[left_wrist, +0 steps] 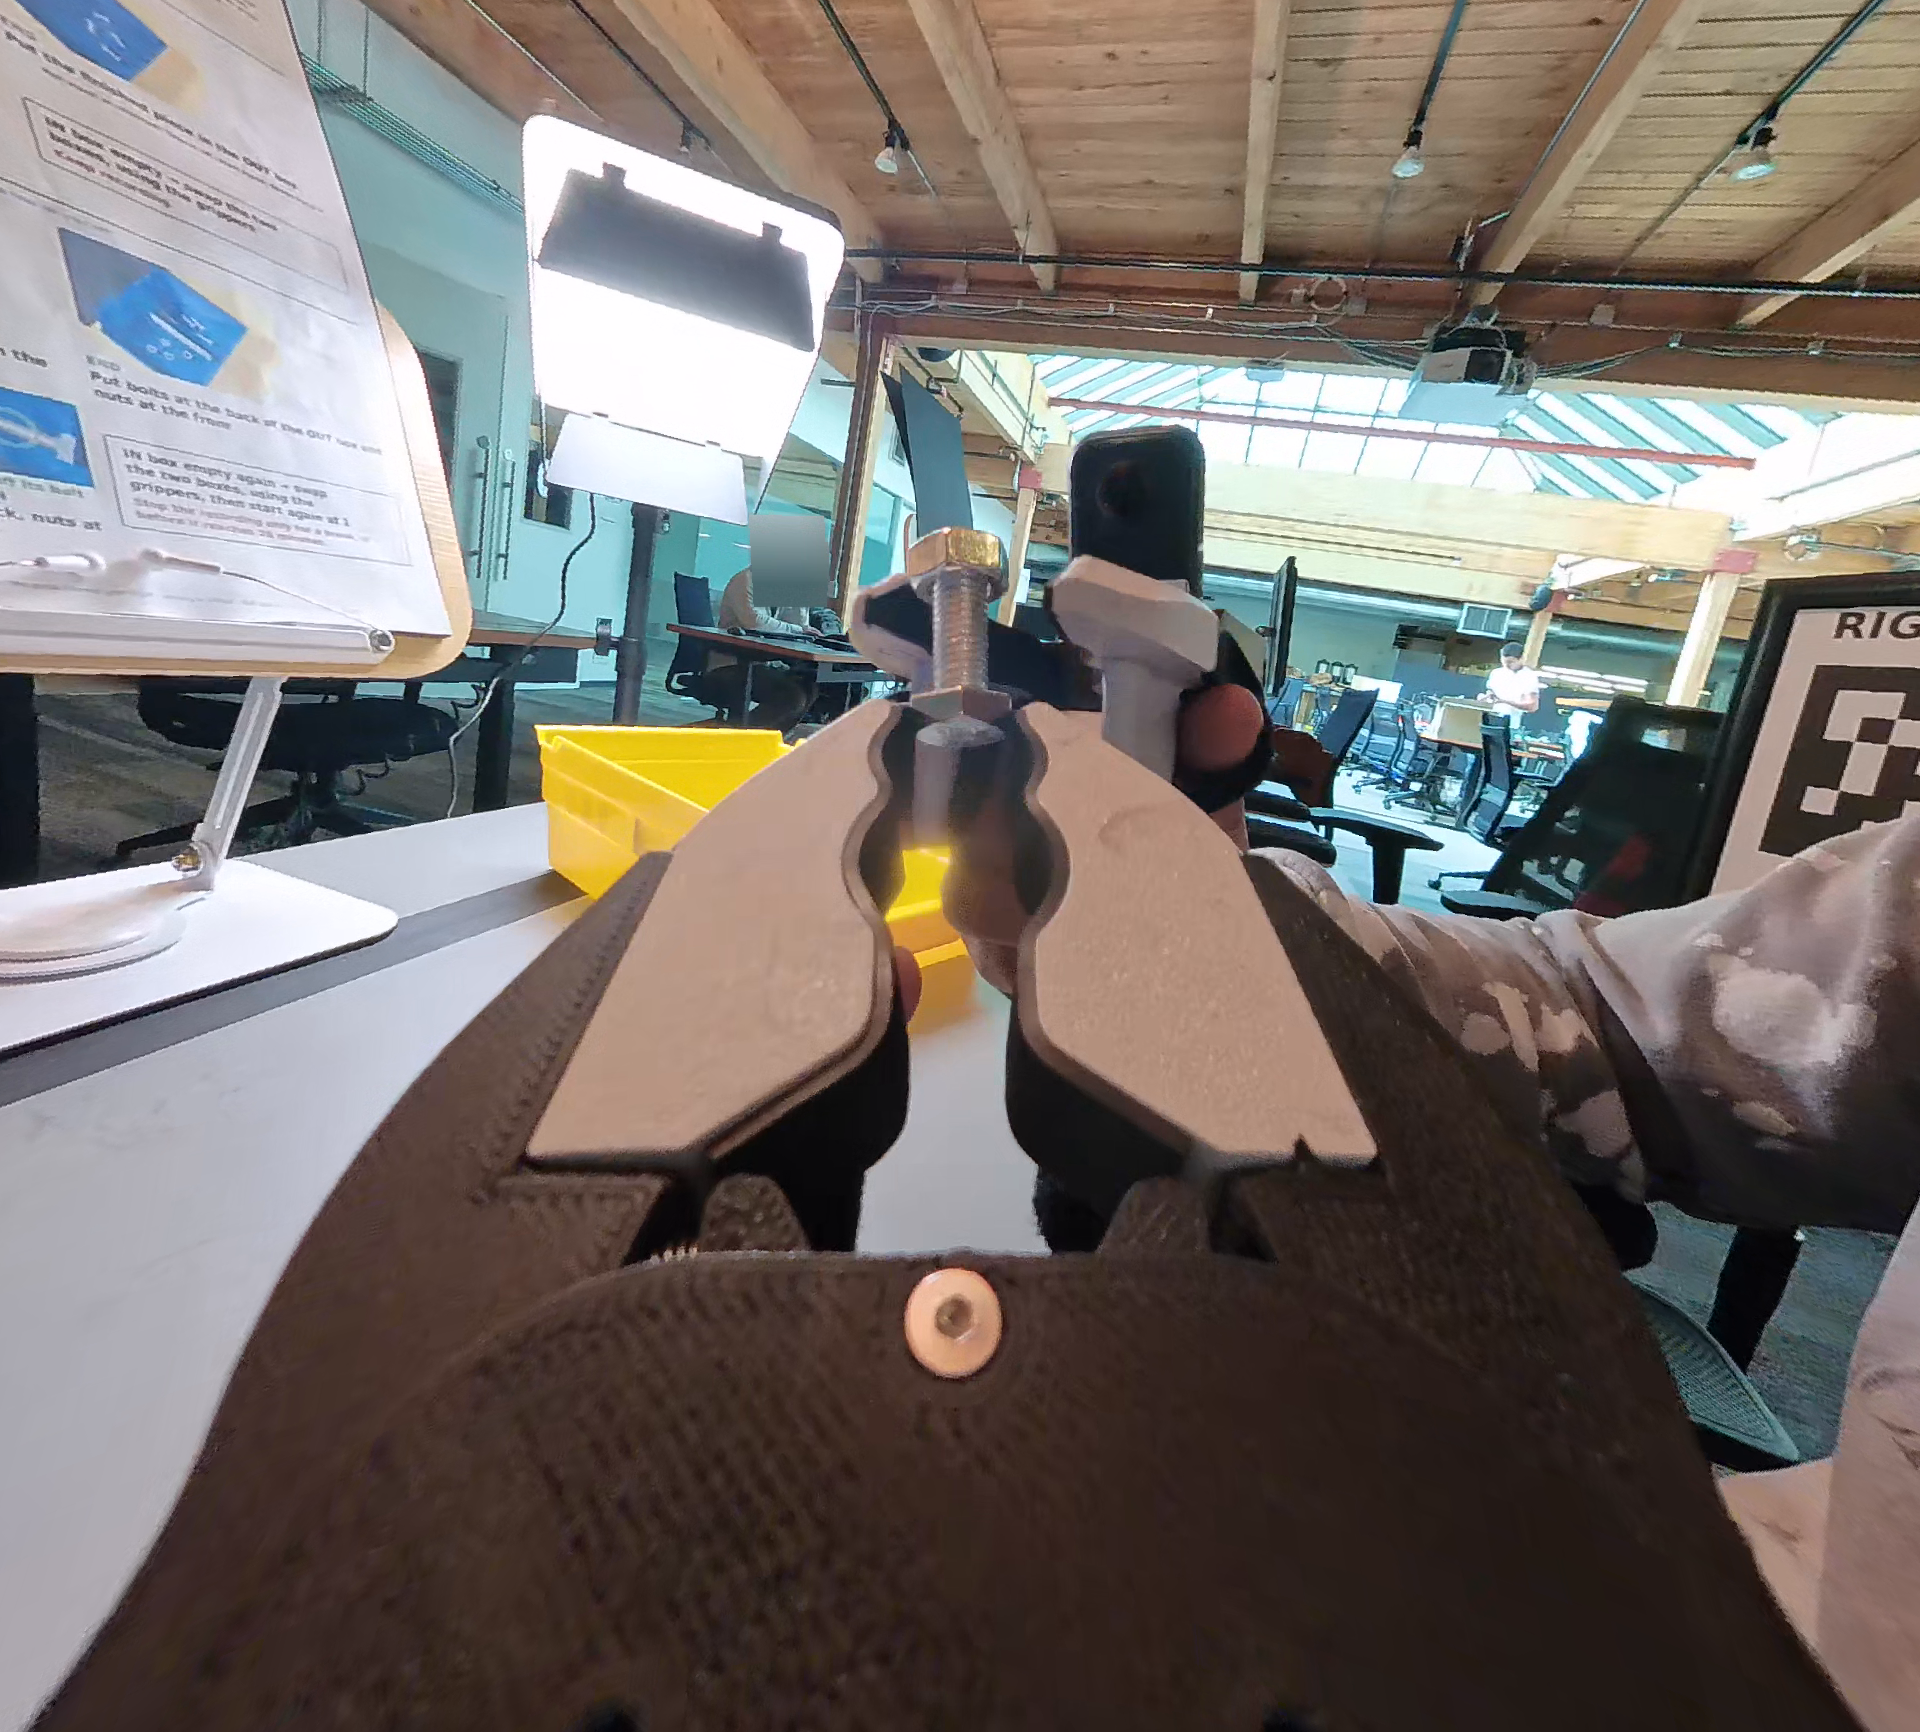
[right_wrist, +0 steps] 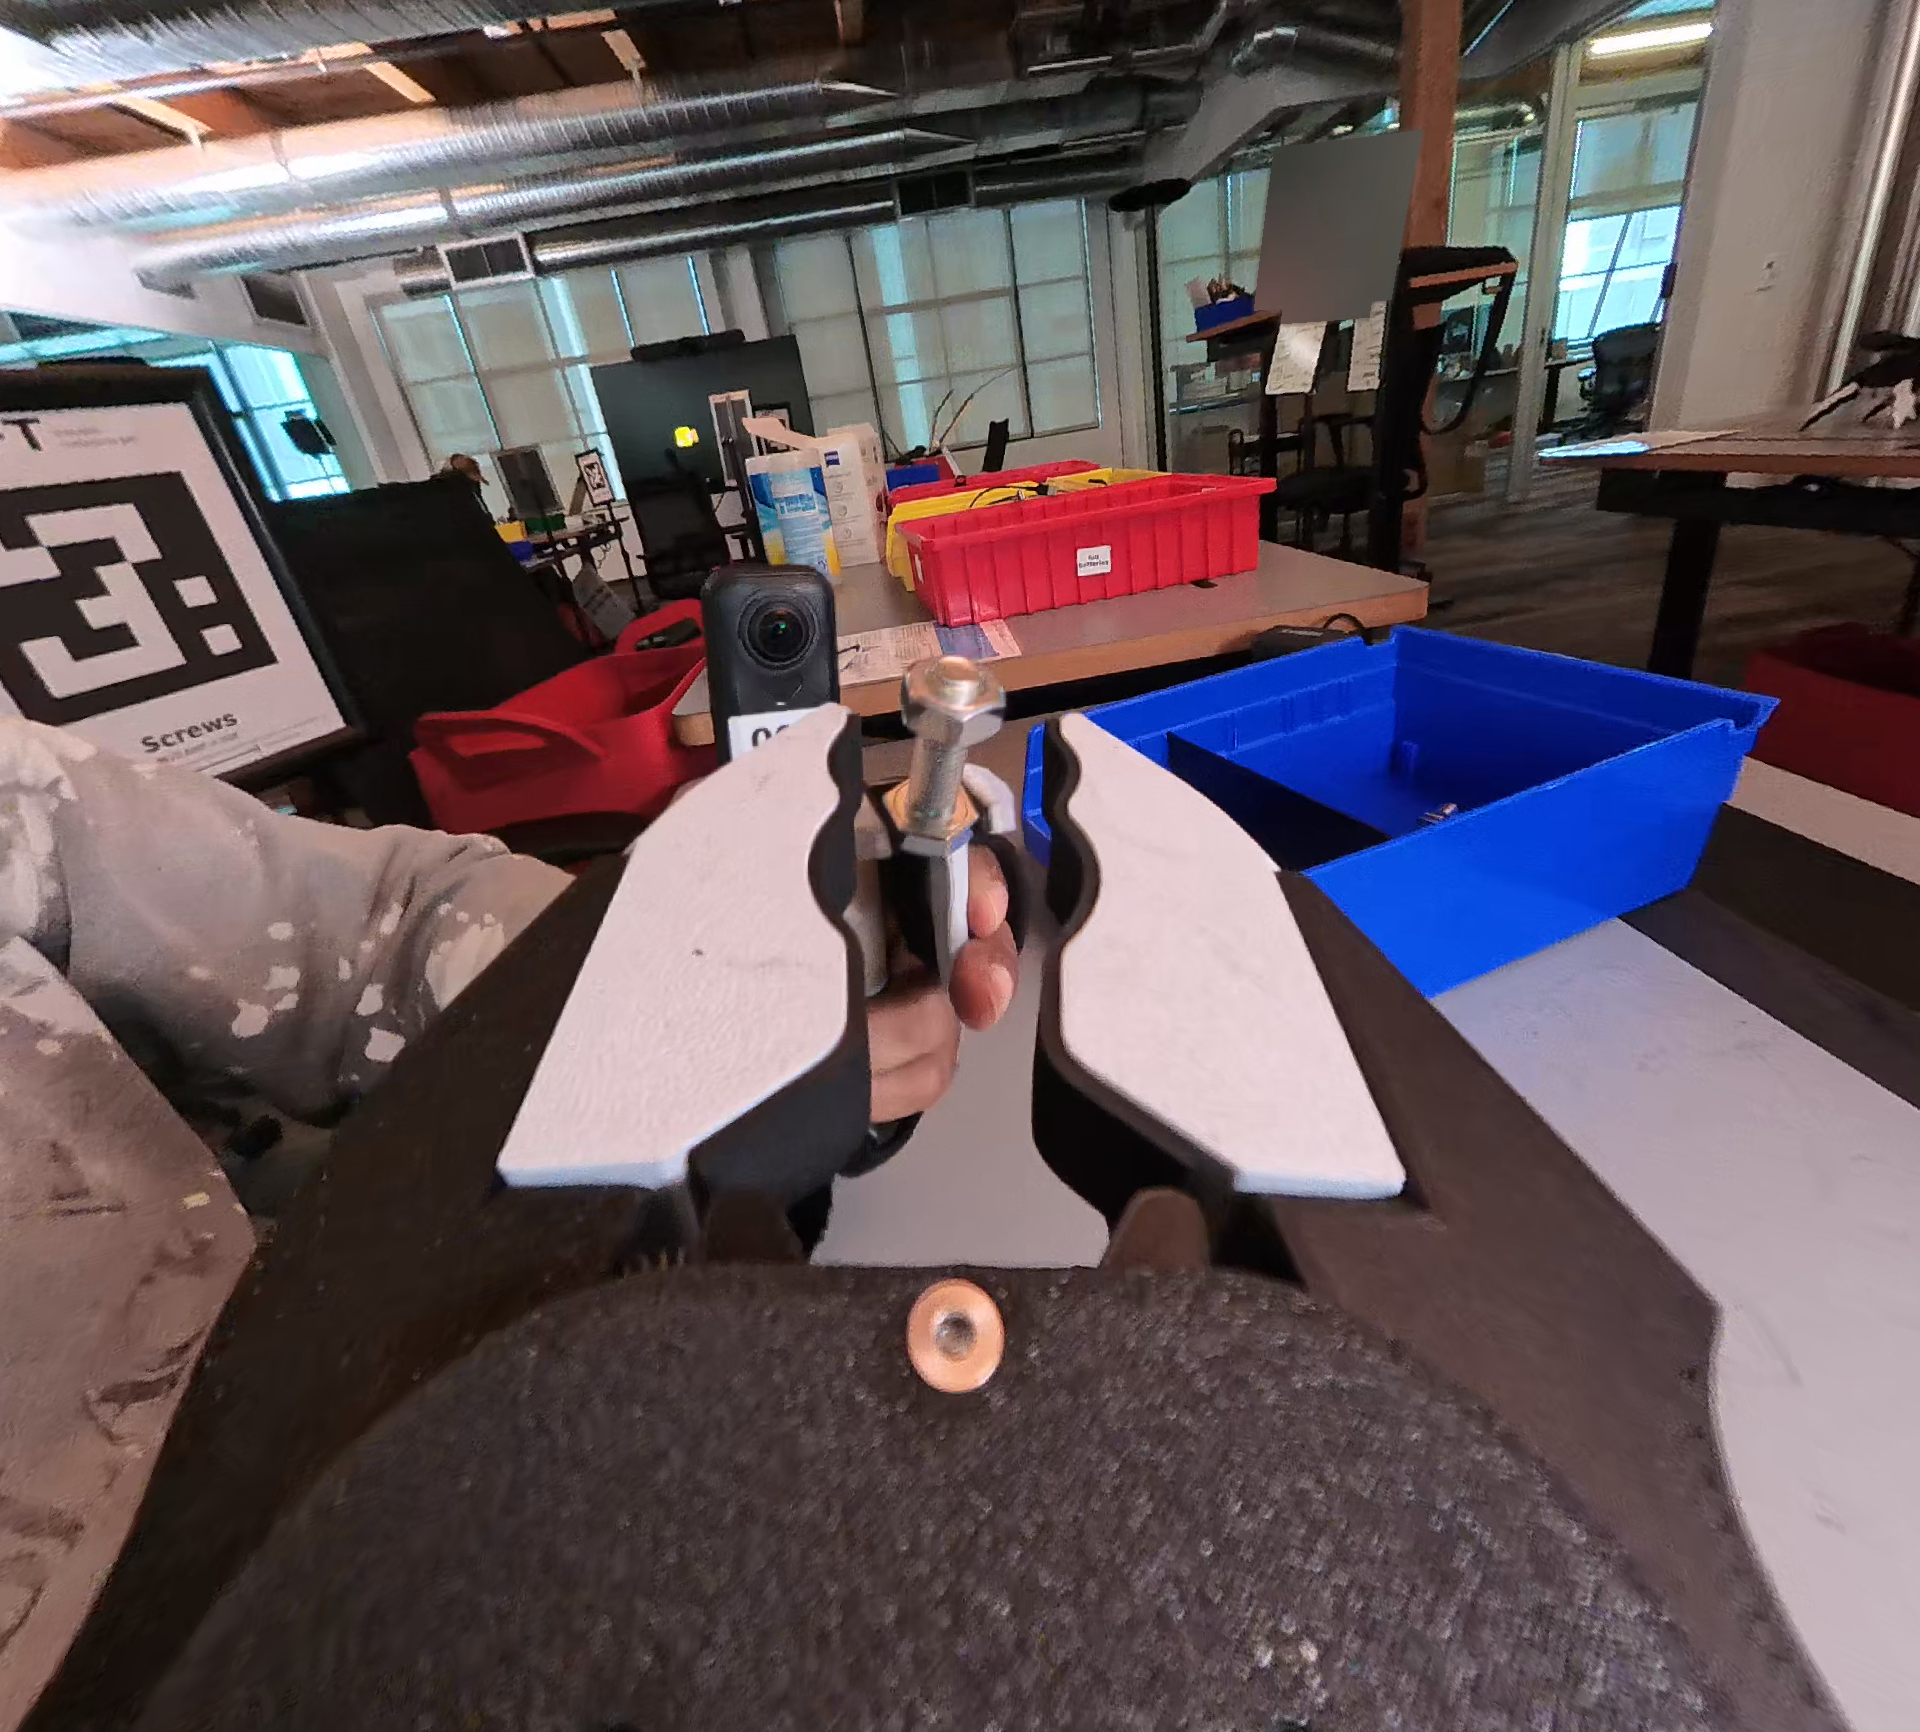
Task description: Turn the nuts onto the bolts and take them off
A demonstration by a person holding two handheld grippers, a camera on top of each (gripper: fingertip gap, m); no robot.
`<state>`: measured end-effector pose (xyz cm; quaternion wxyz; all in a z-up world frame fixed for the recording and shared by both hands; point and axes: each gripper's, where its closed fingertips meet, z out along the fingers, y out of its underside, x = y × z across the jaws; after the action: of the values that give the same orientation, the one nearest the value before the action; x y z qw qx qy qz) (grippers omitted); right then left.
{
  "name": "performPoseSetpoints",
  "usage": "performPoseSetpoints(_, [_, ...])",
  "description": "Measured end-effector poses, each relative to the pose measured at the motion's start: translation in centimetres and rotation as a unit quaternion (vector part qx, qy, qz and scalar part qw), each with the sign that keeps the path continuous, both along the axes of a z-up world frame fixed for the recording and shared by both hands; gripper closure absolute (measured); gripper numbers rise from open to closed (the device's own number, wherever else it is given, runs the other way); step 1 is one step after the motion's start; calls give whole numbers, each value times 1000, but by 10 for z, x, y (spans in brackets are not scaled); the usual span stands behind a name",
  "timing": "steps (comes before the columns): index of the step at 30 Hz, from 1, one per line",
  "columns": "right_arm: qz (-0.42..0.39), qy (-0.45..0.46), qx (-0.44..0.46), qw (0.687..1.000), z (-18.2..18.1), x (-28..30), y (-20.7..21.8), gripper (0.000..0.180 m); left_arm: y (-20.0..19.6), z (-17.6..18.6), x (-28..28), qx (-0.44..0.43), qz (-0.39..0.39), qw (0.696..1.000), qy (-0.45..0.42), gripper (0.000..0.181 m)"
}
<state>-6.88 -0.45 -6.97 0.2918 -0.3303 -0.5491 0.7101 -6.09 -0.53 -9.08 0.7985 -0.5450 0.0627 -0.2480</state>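
A silver bolt [left_wrist: 954,612] stands upright, hex head on top, with a nut [left_wrist: 956,703] threaded low on its shank. My left gripper [left_wrist: 954,732] is shut on the bolt's lower end just under the nut. My right gripper [left_wrist: 1008,628] faces it with its fingers spread on either side of the shank. In the right wrist view the right gripper [right_wrist: 951,747] is open, with the bolt [right_wrist: 948,726] and nut [right_wrist: 935,815] between its fingertips. The left gripper [right_wrist: 935,882] shows end-on below, held by a hand.
A yellow bin [left_wrist: 623,778] sits on the white table behind the bolt. A blue bin [right_wrist: 1455,799] with a small part inside sits to the right. An instruction sheet on a stand [left_wrist: 187,280] is at left. Framed marker boards [left_wrist: 1849,726] [right_wrist: 125,581] stand at the sides. The tips of both grippers are at nearly the same place.
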Motion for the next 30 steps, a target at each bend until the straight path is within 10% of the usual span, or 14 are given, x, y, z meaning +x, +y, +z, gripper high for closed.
performPoseSetpoints(30, [-1, -14, 122, 992, -18, 10, 3, 154, 11, -21, 16, -59, -6, 995, 77, 162])
